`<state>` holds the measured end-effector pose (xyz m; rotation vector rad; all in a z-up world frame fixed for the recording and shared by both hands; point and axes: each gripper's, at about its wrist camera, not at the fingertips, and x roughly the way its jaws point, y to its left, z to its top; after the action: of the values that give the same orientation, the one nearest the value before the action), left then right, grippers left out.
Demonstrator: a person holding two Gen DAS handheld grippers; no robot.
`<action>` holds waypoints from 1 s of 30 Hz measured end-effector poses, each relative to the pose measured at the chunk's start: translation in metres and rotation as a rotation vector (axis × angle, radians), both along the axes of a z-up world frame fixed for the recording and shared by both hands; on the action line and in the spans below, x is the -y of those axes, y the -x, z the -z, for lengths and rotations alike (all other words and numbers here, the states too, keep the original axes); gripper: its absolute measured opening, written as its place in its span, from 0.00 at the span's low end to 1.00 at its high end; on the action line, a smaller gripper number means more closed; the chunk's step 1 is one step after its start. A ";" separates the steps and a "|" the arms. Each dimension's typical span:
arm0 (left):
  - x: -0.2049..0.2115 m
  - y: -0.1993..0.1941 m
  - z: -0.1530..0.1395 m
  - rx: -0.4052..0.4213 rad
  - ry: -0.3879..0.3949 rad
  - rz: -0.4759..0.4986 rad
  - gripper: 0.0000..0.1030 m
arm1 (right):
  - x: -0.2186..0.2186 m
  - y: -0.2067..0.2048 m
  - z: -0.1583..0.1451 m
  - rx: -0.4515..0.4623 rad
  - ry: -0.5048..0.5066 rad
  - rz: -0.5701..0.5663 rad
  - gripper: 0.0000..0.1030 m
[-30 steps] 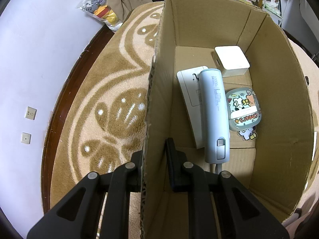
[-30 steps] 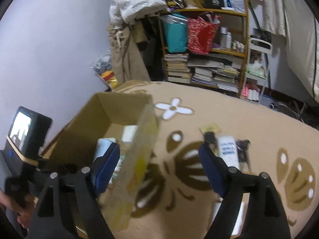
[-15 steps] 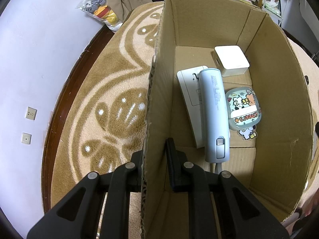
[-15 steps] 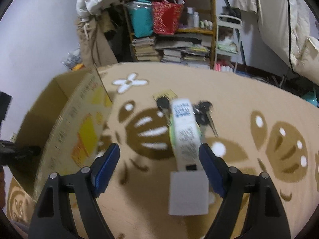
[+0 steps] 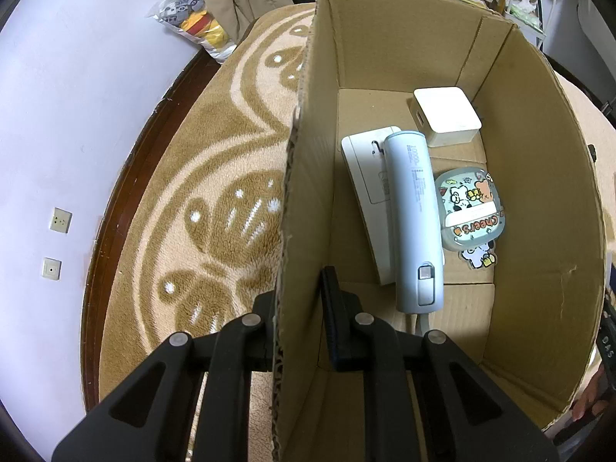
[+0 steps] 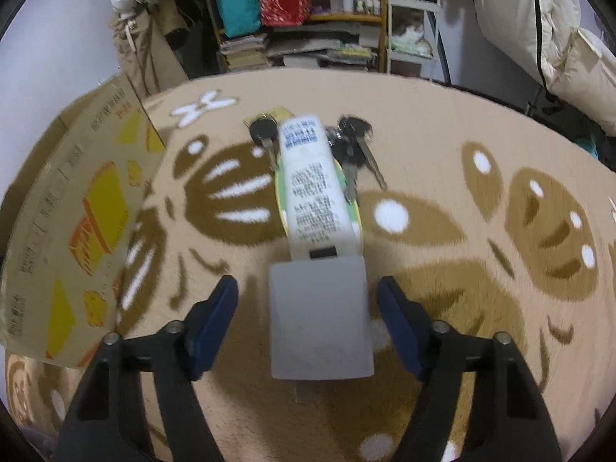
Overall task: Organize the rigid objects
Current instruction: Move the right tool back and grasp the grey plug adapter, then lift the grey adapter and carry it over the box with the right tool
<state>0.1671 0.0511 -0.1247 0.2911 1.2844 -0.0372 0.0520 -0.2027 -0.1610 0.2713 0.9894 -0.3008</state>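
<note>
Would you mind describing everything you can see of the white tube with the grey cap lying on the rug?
The tube is white plastic with a flat, crimped far end, printed with blurred dark text and a blue label, green-yellow along its sides. Its large grey cap points toward the camera. It lies flat on the patterned rug, over keys that show on both sides. The right gripper is open, its blue pads either side of the cap without touching it.

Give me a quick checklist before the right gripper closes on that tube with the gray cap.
1. Right gripper open wide enough: ok.
2. Gray cap centred between the fingers: ok.
3. Fingers level with the cap, not above it: cannot tell.
4. Keys beside the tube clear of the fingers: ok.
5. Left gripper clamped on the cardboard box wall: ok.
6. Free floor in the box for the tube: ok.
</note>
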 end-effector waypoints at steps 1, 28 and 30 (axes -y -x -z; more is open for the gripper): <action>0.000 0.000 0.000 0.001 -0.001 0.001 0.15 | 0.001 0.000 0.002 -0.011 0.001 0.003 0.64; -0.002 0.001 -0.001 0.001 -0.005 0.006 0.15 | -0.008 0.000 -0.007 0.033 0.033 -0.009 0.55; -0.002 0.001 -0.001 0.001 -0.006 0.006 0.15 | -0.009 -0.001 -0.014 0.051 0.039 -0.014 0.55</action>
<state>0.1660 0.0532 -0.1235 0.3001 1.2829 -0.0381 0.0529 -0.1933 -0.1472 0.2354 0.9334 -0.2992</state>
